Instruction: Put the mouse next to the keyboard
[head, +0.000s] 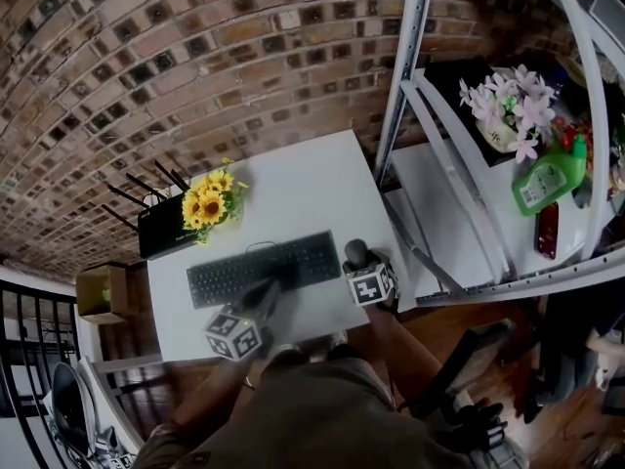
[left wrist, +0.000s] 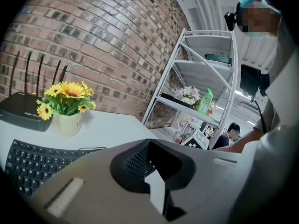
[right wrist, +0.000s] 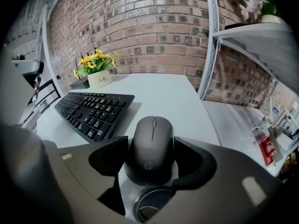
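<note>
The right gripper (right wrist: 149, 148) clamped the mouse (right wrist: 152, 132) right of the keyboard (right wrist: 93, 110); bare table (right wrist: 173, 90) lay beyond. The left gripper (left wrist: 156, 171) was closed, empty

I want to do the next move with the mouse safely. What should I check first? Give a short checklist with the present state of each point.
1. The mouse sits between the jaws of the right gripper: ok, one jaw is against each side.
2. The mouse is beside the keyboard: ok, it is just off the keyboard's right end and apart from it.
3. The mouse rests fully on the table: cannot tell.
4. The left gripper is out of the way: ok, its jaws are together, hold nothing, and hang over the keyboard's near edge.
5. The flower pot is away from the mouse: ok, it is behind the keyboard's far left.
</note>
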Tool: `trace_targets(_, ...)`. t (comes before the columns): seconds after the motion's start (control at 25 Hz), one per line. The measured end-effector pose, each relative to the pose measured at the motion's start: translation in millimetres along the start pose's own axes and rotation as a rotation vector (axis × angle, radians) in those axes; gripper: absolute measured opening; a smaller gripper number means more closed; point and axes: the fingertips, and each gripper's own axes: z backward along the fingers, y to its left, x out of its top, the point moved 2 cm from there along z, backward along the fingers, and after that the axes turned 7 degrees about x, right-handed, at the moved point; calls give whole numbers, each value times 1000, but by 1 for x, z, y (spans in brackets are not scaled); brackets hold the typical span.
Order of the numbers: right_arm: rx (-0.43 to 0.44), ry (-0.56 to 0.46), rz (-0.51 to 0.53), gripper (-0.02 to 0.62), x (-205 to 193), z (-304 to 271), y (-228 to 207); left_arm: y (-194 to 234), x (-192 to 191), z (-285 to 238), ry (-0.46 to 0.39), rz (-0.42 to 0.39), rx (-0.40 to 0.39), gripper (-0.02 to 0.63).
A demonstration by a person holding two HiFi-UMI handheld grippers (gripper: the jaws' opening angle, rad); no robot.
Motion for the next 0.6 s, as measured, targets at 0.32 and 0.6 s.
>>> trace_targets(0.32,-12,-104,43,359,15,21,4,1,-13,10,-10,18,20,2)
trace_targets(0.6,21,-281,77,210,44,70,58,7,-12,32,-47,18,3,2)
